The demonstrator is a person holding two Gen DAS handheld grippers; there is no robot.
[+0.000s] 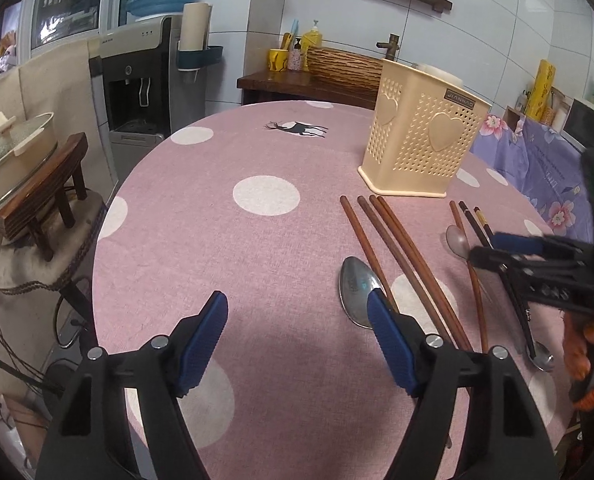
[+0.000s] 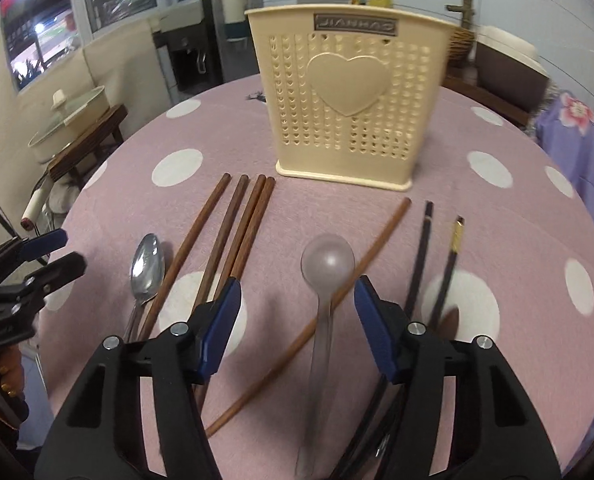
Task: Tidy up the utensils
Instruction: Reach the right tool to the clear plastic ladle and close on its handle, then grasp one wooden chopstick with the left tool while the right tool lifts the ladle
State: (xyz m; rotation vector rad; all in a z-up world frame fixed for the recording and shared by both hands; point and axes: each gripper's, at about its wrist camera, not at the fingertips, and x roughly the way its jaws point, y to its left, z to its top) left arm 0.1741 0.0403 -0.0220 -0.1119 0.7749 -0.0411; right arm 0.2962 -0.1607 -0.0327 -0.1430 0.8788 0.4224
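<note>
Your left gripper was wide open with nothing between its blue pads, hovering over the pink polka-dot tablecloth. One pad sat right over the bowl of the steel spoon, but from that view you couldn't tell if it was actually touching it. Your right gripper was spread open too, empty, with the second spoon lying straight up the middle between its fingers, bowl pointing at the holder.

The cream utensil holder with the heart on its front stood upright at the far side of the table, and every utensil was still flat on the cloth in front of it. Four brown chopsticks lay side by side to the left, a single brown chopstick ran diagonally, crossing that second spoon's handle, and two dark chopsticks lay off to the right.
</note>
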